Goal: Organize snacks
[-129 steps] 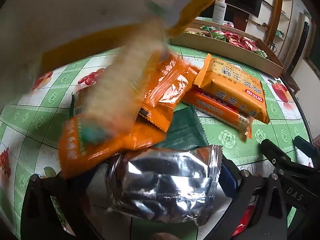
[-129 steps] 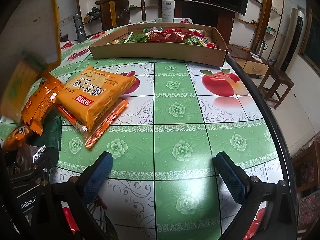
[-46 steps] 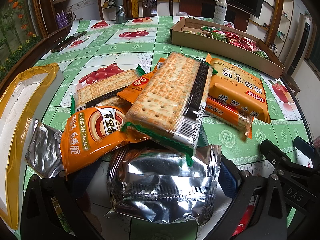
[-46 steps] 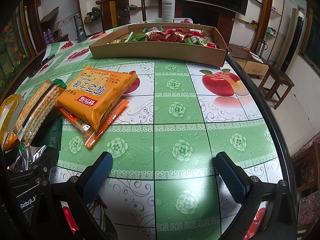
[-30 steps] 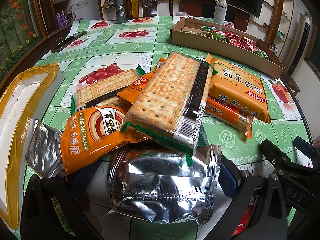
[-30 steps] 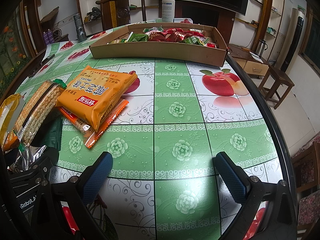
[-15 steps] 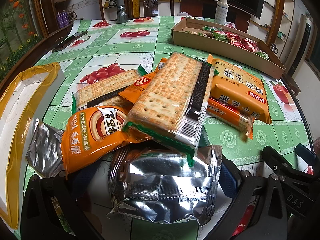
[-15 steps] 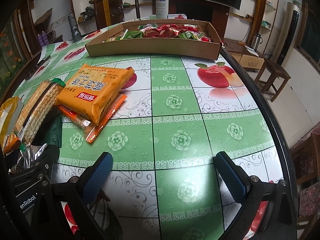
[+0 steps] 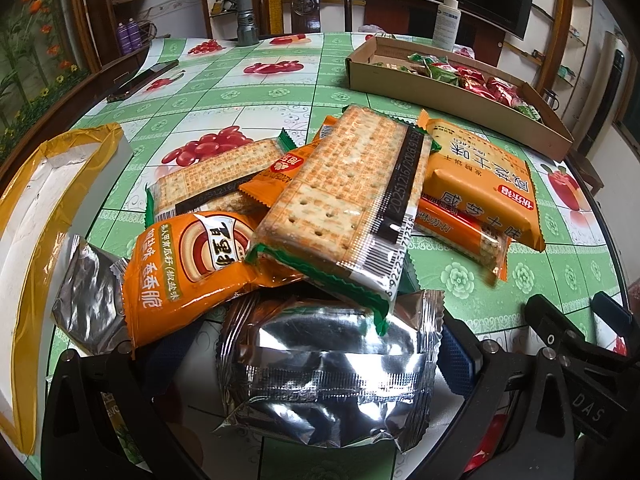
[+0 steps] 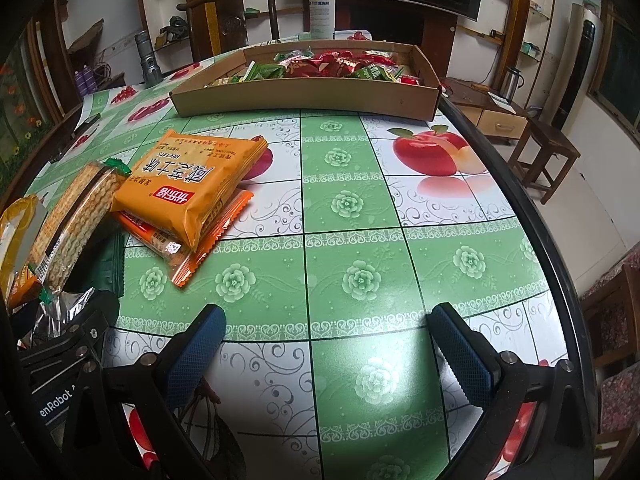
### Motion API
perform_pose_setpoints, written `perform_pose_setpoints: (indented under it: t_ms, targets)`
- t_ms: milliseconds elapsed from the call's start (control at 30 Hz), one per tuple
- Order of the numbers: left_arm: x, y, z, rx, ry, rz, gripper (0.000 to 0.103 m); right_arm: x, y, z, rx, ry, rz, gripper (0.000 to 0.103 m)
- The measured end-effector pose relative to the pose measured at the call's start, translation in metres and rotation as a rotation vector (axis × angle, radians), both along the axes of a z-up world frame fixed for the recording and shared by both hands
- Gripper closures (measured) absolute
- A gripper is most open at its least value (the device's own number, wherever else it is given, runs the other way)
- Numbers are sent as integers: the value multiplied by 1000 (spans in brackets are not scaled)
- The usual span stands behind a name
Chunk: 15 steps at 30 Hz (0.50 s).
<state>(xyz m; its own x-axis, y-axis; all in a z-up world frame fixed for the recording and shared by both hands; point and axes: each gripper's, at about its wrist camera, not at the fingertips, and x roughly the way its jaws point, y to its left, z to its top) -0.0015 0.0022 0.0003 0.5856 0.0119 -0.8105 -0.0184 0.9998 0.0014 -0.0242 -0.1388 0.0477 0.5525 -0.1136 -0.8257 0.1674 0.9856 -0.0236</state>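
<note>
A heap of snack packs lies on the green flowered tablecloth (image 10: 360, 208). A clear cracker pack (image 9: 348, 200) tops the heap. An orange seed packet (image 9: 188, 264) lies to its left and an orange biscuit pack (image 9: 480, 184) to its right. A silver foil packet (image 9: 328, 372) lies nearest, between the wide-apart fingers of my left gripper (image 9: 312, 360), which is open. My right gripper (image 10: 324, 344) is open over bare cloth. The orange biscuit pack (image 10: 188, 192) lies ahead of it to the left. A cardboard tray (image 10: 304, 96) of small red and green snacks stands at the far side.
A white box with yellow tape (image 9: 36, 216) lies at the left of the heap. A spray bottle (image 9: 446, 20), a torch (image 9: 245, 26) and a dark flat device (image 9: 142, 80) stand farther back. The table's dark rim (image 10: 540, 220) curves along the right, with wooden stools beyond.
About four seconds ago cracker packs were tumbling from the white box onto the heap; they now lie still and the box rests at the left. Both views have shifted slightly since.
</note>
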Motion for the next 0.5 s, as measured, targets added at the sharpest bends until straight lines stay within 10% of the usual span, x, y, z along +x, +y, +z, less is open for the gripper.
perform_pose_setpoints:
  t_ms: [500]
  targets:
    - [-10,-6,2,-7,34,-165,0,2,0,1,-3,-3,1,0]
